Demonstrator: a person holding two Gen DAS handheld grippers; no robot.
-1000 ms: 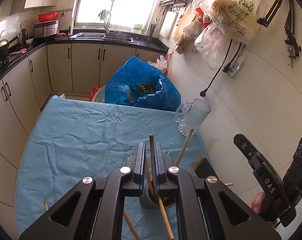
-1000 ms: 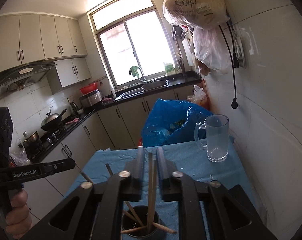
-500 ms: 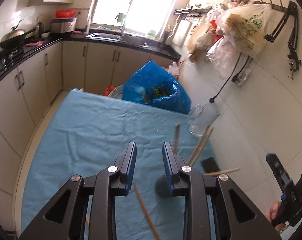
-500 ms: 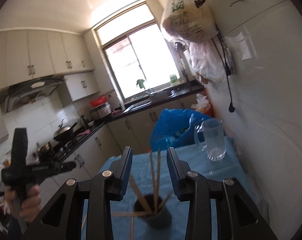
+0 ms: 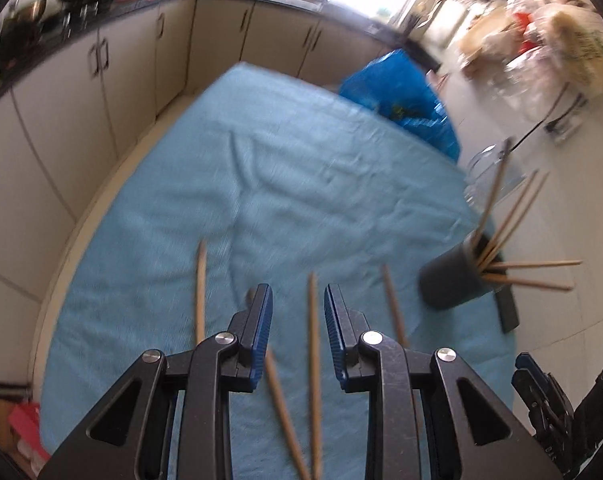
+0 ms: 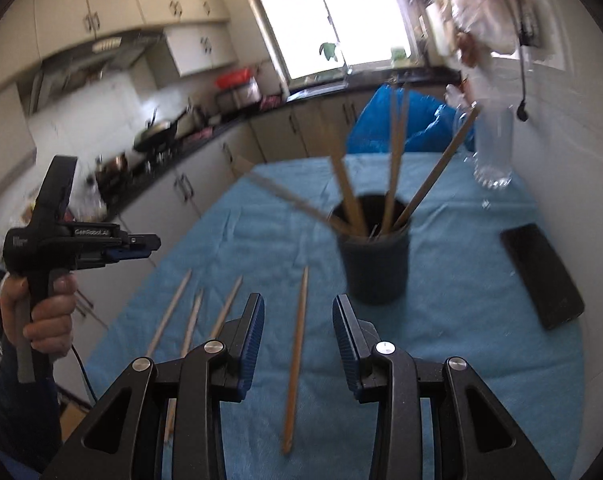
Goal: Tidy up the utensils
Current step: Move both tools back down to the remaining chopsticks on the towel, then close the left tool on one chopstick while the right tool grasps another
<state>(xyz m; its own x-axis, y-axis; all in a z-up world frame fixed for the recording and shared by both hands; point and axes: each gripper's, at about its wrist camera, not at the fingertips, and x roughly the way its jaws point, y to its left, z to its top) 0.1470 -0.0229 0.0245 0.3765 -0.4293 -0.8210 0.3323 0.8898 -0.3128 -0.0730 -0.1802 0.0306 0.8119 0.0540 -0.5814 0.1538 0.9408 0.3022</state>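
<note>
A dark cylindrical holder stands on the blue cloth with several wooden chopsticks leaning out of it; it also shows in the left wrist view. Several loose chopsticks lie on the cloth: one between my right gripper's fingers and others to its left. My right gripper is open and empty above the cloth. My left gripper is open and empty over a loose chopstick; it also appears at the left of the right wrist view.
A black phone lies on the cloth right of the holder. A glass mug stands at the far right by the tiled wall. A blue bag sits beyond the table's far edge. Cabinets run along the left.
Both grippers let go of their chopsticks into the holder, opened and pulled back. Both views now tilt down over the loose chopsticks on the cloth.
</note>
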